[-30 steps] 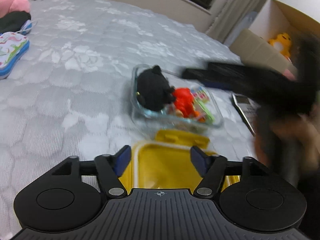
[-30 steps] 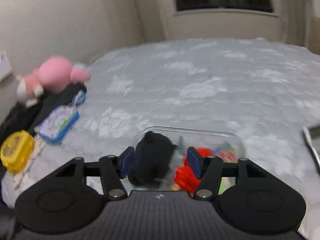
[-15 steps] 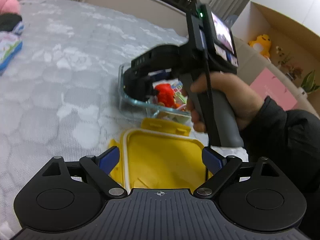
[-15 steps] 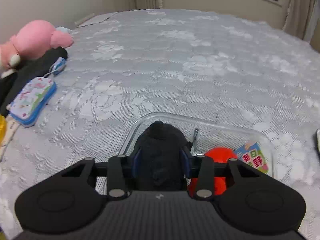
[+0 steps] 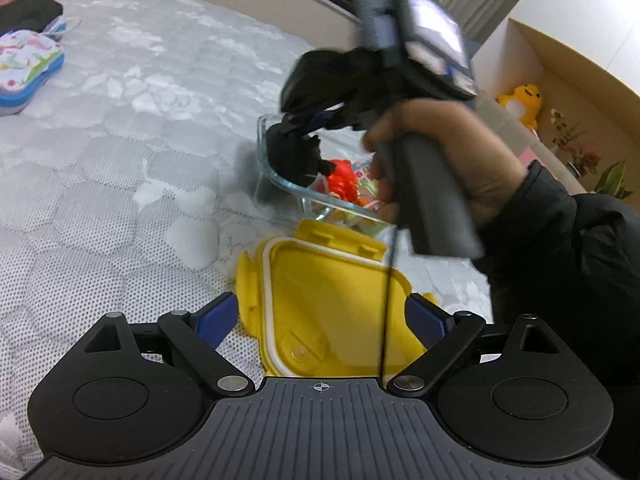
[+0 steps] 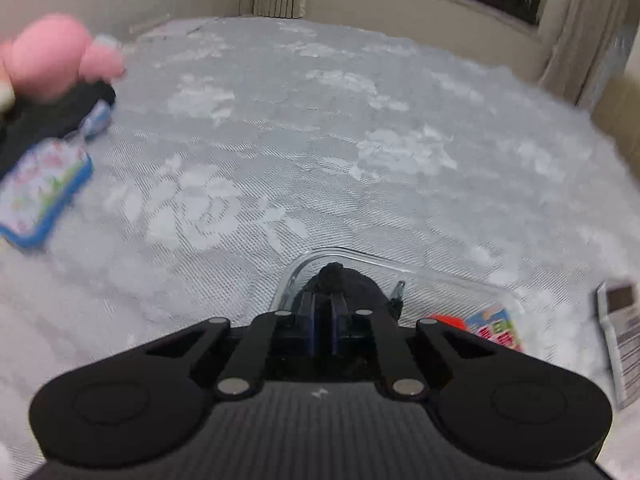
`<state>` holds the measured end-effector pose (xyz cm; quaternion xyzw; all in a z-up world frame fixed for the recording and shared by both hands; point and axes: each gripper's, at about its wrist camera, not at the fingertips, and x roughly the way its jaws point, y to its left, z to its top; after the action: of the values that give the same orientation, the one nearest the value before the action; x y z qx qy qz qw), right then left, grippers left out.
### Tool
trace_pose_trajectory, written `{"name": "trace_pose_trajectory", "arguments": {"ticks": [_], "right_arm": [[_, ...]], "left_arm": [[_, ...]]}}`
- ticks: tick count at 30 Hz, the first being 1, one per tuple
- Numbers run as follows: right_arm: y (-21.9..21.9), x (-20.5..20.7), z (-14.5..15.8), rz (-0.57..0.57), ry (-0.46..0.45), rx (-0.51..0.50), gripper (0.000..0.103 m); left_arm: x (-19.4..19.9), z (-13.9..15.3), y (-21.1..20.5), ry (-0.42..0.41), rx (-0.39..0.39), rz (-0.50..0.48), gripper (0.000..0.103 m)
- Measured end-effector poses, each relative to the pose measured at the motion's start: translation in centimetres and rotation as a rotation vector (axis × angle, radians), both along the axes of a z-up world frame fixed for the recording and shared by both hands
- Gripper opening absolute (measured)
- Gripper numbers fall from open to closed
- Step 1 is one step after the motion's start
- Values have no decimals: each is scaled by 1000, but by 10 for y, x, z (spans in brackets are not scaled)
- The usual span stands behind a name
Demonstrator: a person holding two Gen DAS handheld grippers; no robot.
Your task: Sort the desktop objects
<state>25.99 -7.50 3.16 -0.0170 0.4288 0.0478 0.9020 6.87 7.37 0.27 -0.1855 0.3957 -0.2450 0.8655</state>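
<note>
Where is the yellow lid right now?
In the left wrist view the yellow lid lies on the grey bedspread, between the left claw's open fingers, just in front of the glass container.

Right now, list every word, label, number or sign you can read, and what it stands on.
Colourful packet in the clear container: large printed characters, too blurred to read.
Grey device at the right edge: rows of print, too small to read.
Patterned blue-edged case: pictures only, no readable text.
Screen on the right claw's handle: blurred, unreadable.
Yellow lid: no text visible.
Nothing can be read for certain.
</note>
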Motion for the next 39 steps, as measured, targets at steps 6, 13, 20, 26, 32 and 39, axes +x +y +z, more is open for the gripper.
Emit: {"name": "trace_pose_trajectory", "arguments": {"ticks": [6, 13, 20, 26, 32, 39], "right_arm": [[-24, 2, 18, -46, -103, 38, 14], [-25, 10, -14, -45, -22, 98, 14], [-29, -17, -21, -75, -46, 126, 14], [-41, -18, -18, -23, -64, 162, 15], [-93, -75, 3, -8, -178, 274, 28], [-171, -138, 7, -131, -267, 355, 49]], "left_arm": [[4, -4, -4, 16, -26, -11, 94], [2, -8, -4, 28, -10, -14, 95], [11, -13, -7, 58, -27, 6, 96], [3, -11, -19, 48, 42, -12, 96], [4, -14, -29, 73, 79, -31, 96], [11, -12, -42, 69, 125, 20, 96]]}}
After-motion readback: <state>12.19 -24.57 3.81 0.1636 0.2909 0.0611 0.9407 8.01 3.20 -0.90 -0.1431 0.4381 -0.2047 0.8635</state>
